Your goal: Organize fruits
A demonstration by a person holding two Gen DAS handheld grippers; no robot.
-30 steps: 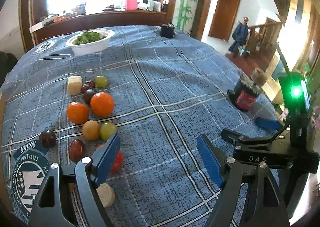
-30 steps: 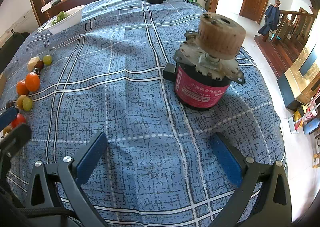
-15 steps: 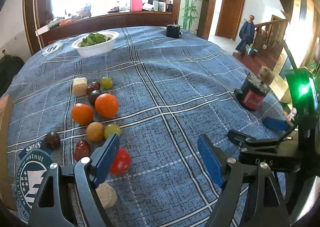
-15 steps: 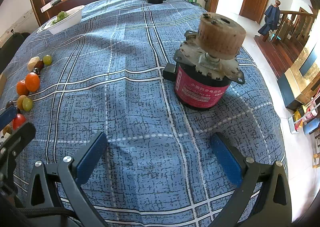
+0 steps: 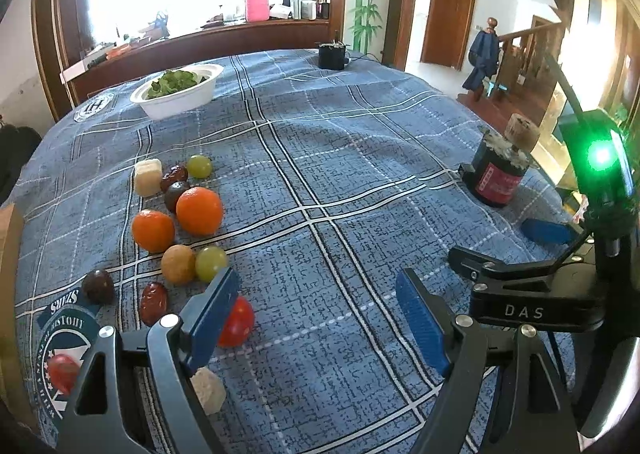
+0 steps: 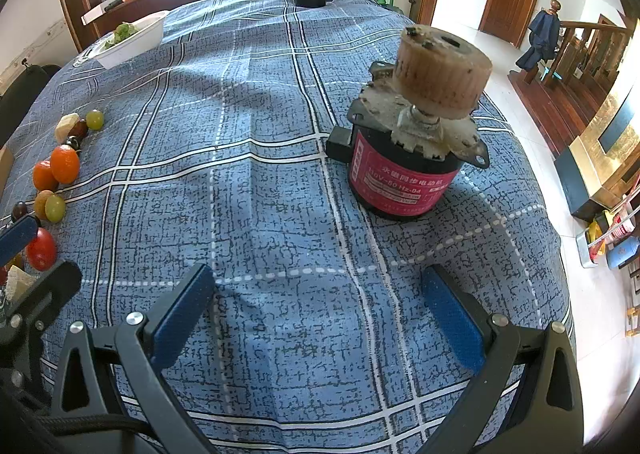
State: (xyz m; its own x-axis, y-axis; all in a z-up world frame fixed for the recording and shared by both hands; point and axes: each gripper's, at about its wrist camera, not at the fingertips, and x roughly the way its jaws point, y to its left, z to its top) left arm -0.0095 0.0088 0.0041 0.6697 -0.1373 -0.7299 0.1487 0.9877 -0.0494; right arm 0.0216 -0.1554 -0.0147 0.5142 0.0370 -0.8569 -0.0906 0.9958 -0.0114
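both claws are hanging wide open holding nothing, left gripper (image 5: 320,306) sitting just right of the red tomato (image 5: 237,322), right gripper (image 6: 320,294) facing the motor (image 6: 412,150).

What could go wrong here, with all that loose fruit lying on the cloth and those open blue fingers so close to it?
The left gripper is open, and one of its fingers sits right by the red tomato. A nudge might roll it, since nothing blocks it on the cloth. The round fruits lie close together, like the oranges and green grape, so reaching for one may knock others. The white bowl is across the table, a long carry.
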